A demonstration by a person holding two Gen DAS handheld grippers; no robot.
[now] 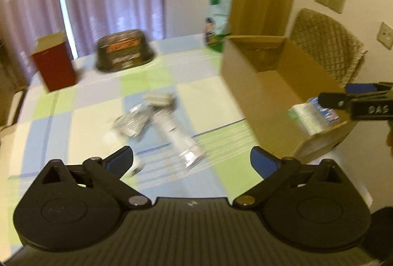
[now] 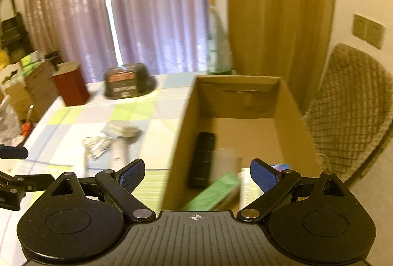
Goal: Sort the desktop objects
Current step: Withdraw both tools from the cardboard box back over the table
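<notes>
I count one cardboard box (image 2: pixel 235 103), one red carton (image 1: pixel 54 64), one dark tub (image 1: pixel 125 51), one tall green bag (image 1: pixel 218 12), one remote (image 2: pixel 202 159), and two hand-held grippers, mine.

left gripper (image 1: pixel 191 161): black body, blue pads | right gripper (image 2: pixel 197 173): same, ribbed grey centre, silver screws

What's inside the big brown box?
In the cardboard box, the right wrist view shows a black remote control, a green flat packet, and something white and blurry beside it. The gripper body hides the box's nearest corner, so more could be there.
</notes>
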